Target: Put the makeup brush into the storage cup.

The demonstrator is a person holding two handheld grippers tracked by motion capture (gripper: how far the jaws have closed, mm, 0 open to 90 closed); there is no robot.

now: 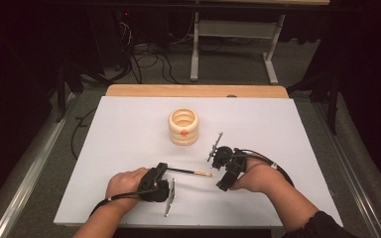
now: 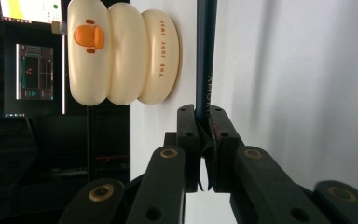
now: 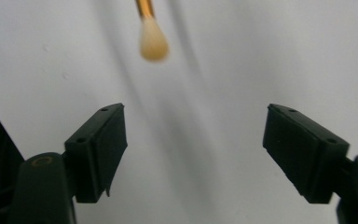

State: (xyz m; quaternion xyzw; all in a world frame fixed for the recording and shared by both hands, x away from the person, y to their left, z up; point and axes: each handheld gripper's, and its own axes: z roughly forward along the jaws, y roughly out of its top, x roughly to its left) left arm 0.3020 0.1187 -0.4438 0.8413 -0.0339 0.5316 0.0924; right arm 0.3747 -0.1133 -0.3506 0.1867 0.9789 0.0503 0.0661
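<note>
The left gripper (image 2: 204,140) has its jaws closed tight on the dark handle of a brush (image 2: 205,65), near the front of the white table (image 1: 278,129). The brush (image 1: 188,172) lies about level, with its pale tip (image 3: 153,43) pointing toward the right gripper (image 3: 193,149). That gripper has its jaws wide apart and holds nothing. A cream ringed holder (image 1: 183,126), maybe a pen cup, stands further back, apart from both.
</note>
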